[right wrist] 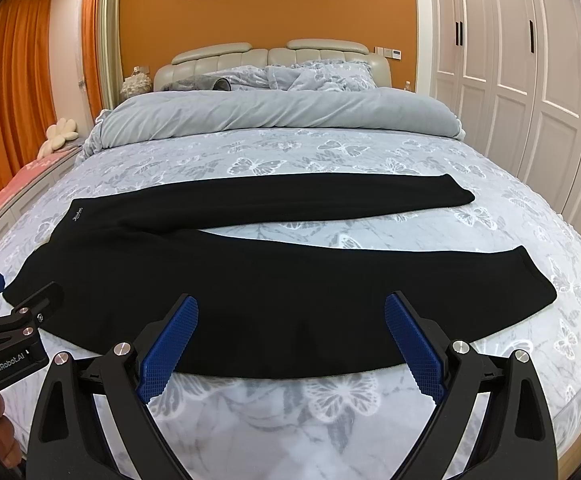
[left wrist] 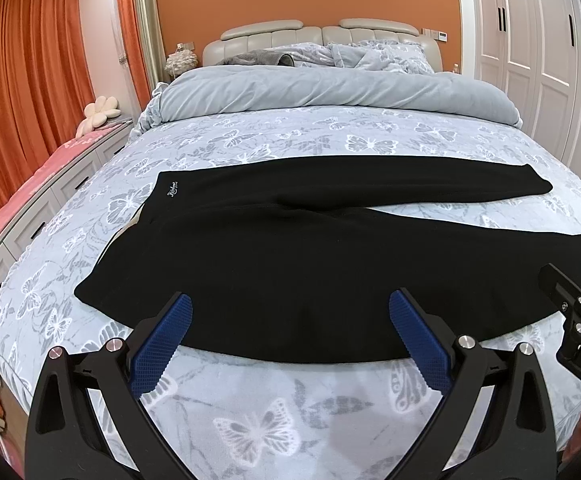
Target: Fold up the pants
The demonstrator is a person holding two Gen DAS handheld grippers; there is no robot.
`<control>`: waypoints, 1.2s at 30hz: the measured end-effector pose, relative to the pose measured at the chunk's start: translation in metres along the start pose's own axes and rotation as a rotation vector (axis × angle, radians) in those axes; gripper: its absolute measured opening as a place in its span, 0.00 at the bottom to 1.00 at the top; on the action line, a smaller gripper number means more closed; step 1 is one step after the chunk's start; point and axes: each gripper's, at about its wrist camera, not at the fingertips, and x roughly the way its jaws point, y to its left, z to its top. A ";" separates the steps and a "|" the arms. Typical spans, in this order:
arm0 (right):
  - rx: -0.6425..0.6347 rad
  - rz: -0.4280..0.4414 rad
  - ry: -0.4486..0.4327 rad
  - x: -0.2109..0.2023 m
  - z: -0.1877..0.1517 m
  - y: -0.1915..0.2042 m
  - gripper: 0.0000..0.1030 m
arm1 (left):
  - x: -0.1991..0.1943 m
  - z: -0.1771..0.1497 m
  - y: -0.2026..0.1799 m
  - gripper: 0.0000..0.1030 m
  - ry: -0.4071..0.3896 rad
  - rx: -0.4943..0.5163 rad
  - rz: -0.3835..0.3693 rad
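Observation:
Black pants lie flat across the bed, waistband to the left with a small white logo, both legs running right and spread apart. My left gripper hovers open over the near edge of the pants, blue pads wide apart and nothing between them. My right gripper is open too, above the near leg's front edge. Each gripper shows at the side of the other's view: the right gripper by the leg's cuff, the left gripper by the waistband.
The bed has a butterfly-print cover, with a rolled grey duvet and pillows near the headboard. A low cabinet stands left, white wardrobe doors right. Bare cover lies between pants and duvet.

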 end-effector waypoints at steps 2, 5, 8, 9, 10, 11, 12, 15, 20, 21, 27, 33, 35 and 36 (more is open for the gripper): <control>-0.001 -0.001 -0.001 0.000 -0.001 -0.001 0.90 | 0.000 0.000 0.001 0.94 0.000 0.000 0.000; 0.001 0.000 0.001 0.001 0.000 0.000 0.90 | 0.000 0.000 0.000 0.94 -0.001 -0.001 -0.001; 0.000 0.000 0.002 0.001 0.000 0.000 0.90 | 0.000 0.000 0.000 0.94 0.001 0.001 -0.002; 0.000 0.002 0.004 0.001 0.000 -0.001 0.90 | 0.003 -0.001 0.001 0.95 0.005 0.001 -0.003; 0.000 0.004 0.007 0.002 0.001 -0.002 0.90 | 0.005 -0.002 0.003 0.95 0.010 -0.001 -0.011; 0.002 0.004 0.014 0.003 0.004 -0.005 0.90 | 0.007 -0.001 0.005 0.95 0.012 -0.001 -0.014; 0.007 0.011 0.023 0.003 0.009 -0.012 0.90 | 0.009 0.001 0.008 0.95 0.015 -0.004 -0.010; 0.021 0.030 0.027 0.006 0.036 -0.039 0.90 | 0.016 0.022 0.025 0.95 0.010 -0.011 -0.036; 0.029 -0.011 0.099 0.067 0.100 -0.131 0.90 | 0.069 0.082 0.081 0.95 0.080 -0.046 -0.060; 0.043 -0.036 0.118 0.083 0.109 -0.149 0.90 | 0.092 0.098 0.100 0.95 0.104 -0.058 -0.050; 0.205 -0.121 0.235 0.219 0.160 -0.271 0.90 | 0.222 0.148 0.203 0.95 0.238 -0.241 0.071; 0.205 -0.176 0.293 0.330 0.185 -0.314 0.90 | 0.343 0.156 0.269 0.95 0.396 -0.446 0.082; 0.216 -0.200 0.320 0.357 0.186 -0.324 0.90 | 0.372 0.152 0.278 0.95 0.442 -0.498 0.075; 0.241 -0.197 0.357 0.377 0.184 -0.330 0.90 | 0.382 0.150 0.277 0.95 0.461 -0.504 0.070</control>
